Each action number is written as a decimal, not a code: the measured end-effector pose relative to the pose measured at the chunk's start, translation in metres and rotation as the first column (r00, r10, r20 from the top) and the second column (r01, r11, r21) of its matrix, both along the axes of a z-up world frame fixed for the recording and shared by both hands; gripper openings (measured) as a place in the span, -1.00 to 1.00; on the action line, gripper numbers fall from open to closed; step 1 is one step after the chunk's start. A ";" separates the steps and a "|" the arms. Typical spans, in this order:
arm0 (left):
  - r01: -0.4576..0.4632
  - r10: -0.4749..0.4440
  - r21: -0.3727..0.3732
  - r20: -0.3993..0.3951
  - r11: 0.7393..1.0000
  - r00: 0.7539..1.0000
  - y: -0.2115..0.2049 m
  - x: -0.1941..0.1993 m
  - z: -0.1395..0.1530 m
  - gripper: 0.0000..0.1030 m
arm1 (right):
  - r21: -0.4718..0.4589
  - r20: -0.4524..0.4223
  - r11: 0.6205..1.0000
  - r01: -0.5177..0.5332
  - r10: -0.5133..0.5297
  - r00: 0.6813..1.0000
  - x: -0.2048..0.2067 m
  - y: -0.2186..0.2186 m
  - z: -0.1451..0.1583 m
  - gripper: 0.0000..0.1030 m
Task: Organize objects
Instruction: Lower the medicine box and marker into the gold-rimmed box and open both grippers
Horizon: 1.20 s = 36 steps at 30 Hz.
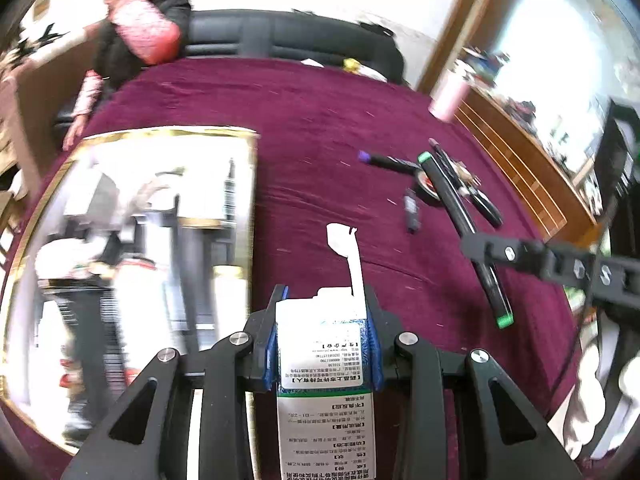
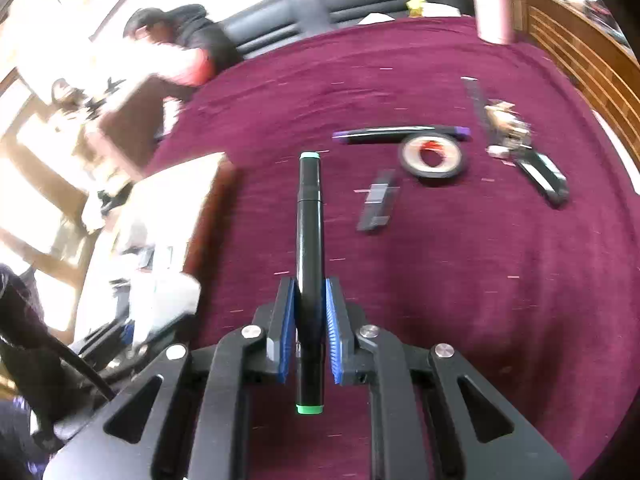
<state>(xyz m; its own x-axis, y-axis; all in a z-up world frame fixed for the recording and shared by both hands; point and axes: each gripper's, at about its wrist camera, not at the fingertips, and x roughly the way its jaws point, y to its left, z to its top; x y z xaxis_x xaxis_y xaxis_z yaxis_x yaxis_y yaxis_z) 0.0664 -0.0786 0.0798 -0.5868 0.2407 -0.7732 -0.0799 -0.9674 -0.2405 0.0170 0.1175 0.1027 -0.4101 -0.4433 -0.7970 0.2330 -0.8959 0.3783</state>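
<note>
My left gripper (image 1: pixel 322 312) is shut on a white and green medicine box (image 1: pixel 324 368) with an open flap, held above the maroon tablecloth (image 1: pixel 320 140). My right gripper (image 2: pixel 311 304) is shut on a black marker with green ends (image 2: pixel 309 248), held above the cloth; it also shows in the left wrist view (image 1: pixel 464 216). A shiny gold-rimmed tray (image 1: pixel 132 264) lies to the left, and shows in the right wrist view (image 2: pixel 160 232). On the cloth lie a purple-capped marker (image 2: pixel 400 134), a tape roll (image 2: pixel 434 156), and a small dark stick (image 2: pixel 378 200).
A box cutter (image 2: pixel 544 176) and a small trinket (image 2: pixel 506 124) lie at the right. A pink cup (image 2: pixel 494 4) stands at the far edge. A person (image 1: pixel 132 36) sits by a dark sofa (image 1: pixel 288 34). A wooden cabinet (image 1: pixel 520 168) runs along the right.
</note>
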 end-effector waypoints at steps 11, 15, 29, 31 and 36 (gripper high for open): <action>-0.181 0.181 0.021 0.003 0.983 0.983 -0.100 0.014 -0.005 -0.42 | -0.111 0.070 0.976 -0.189 0.198 0.978 0.016 -0.114 -0.011 -0.74; -0.194 0.193 0.017 0.030 0.981 0.981 -0.114 0.016 -0.019 -0.42 | -0.106 0.106 0.972 -0.212 0.223 0.969 0.017 -0.143 -0.029 -0.74; -0.179 0.178 0.000 0.040 0.984 0.983 -0.111 0.002 -0.033 -0.41 | 0.051 0.103 0.985 -0.165 0.159 0.982 0.010 -0.169 -0.051 -0.74; -0.186 0.185 0.010 0.040 0.983 0.982 -0.112 0.002 -0.034 -0.40 | 0.056 0.101 0.986 -0.160 0.153 0.983 0.011 -0.167 -0.050 -0.73; -0.195 0.194 0.039 0.044 0.980 0.980 -0.116 0.000 -0.035 -0.38 | 0.060 0.105 0.987 -0.148 0.141 0.984 0.012 -0.165 -0.051 -0.69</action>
<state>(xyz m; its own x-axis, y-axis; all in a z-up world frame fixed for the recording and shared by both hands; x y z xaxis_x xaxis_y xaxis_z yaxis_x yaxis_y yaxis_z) 0.0665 -0.1949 0.0448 -0.5947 0.1584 -0.7882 0.1191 -0.9522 -0.2812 0.0287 -0.0471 0.0518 -0.2627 -0.4359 -0.8608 0.3262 -0.8797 0.3459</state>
